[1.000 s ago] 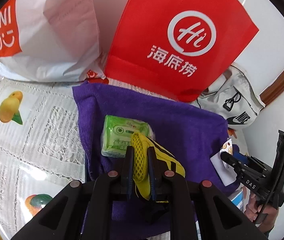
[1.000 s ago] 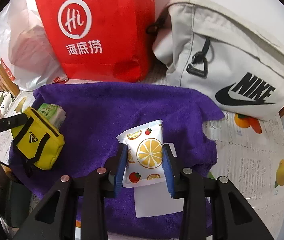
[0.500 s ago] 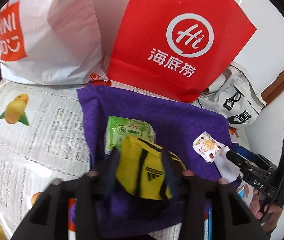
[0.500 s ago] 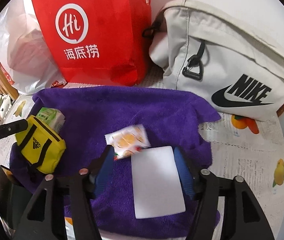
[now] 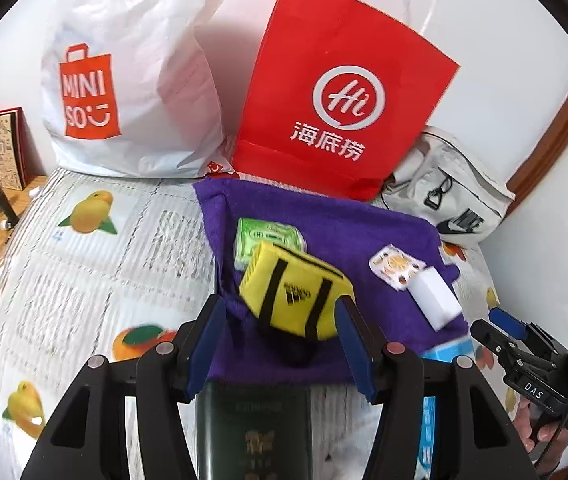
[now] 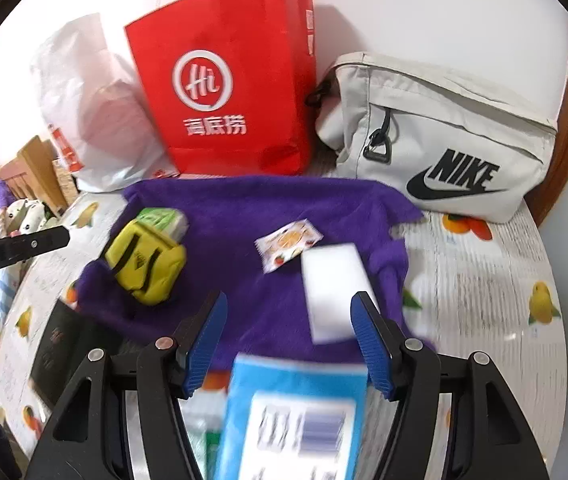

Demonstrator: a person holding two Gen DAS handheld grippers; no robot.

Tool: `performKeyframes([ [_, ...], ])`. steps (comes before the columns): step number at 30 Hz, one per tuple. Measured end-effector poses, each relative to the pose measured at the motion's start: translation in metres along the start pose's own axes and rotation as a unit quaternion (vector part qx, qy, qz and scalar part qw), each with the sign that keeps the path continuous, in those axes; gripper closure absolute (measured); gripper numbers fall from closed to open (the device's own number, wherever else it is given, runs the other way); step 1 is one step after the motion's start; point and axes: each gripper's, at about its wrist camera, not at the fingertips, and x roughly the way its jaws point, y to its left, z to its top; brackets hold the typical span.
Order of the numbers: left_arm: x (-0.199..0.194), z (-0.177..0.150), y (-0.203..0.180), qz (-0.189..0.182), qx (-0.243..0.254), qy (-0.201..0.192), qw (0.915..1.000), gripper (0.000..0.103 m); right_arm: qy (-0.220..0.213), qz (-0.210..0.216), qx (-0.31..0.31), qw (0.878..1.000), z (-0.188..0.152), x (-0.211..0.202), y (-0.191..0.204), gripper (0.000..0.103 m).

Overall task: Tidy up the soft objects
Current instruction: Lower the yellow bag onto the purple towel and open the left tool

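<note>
L gripper (image 5: pixel 279 332) fingers apart, just been opening, nothing clamped; yellow pouch (image 5: pixel 296 296) lies free on purple towel (image 5: pixel 348 224), just ahead btwn the tips, long axis slanting across the gap. R gripper (image 6: pixel 288 332) also apart, empty; fruit sachet (image 6: pixel 288 242) ahead, white sponge (image 6: pixel 334 288) nearer its R finger. L is closer to pouch.

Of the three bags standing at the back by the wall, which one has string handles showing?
The red paper bag in the middle, with white cord handles looping above its rim. The white plastic bag and the grey fabric bag show none.
</note>
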Motion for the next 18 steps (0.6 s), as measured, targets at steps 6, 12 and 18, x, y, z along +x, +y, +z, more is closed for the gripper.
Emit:
performKeyframes([
  [6, -0.024, -0.030, -0.011, 0.008, 0.027, 0.006, 0.9996, 0.048, -0.011, 0.007, 0.012, 1.000, -0.036, -0.035, 0.006, 0.039],
  [12, -0.049, -0.060, -0.020, 0.006, 0.050, -0.005, 0.9987, 0.048, -0.014, 0.009, 0.002, 1.000, -0.074, -0.064, 0.017, 0.039],
  [18, -0.068, -0.089, -0.019, 0.006, 0.056, -0.009, 0.9984, 0.048, -0.016, 0.030, -0.007, 0.999, -0.107, -0.083, 0.033, 0.039],
])
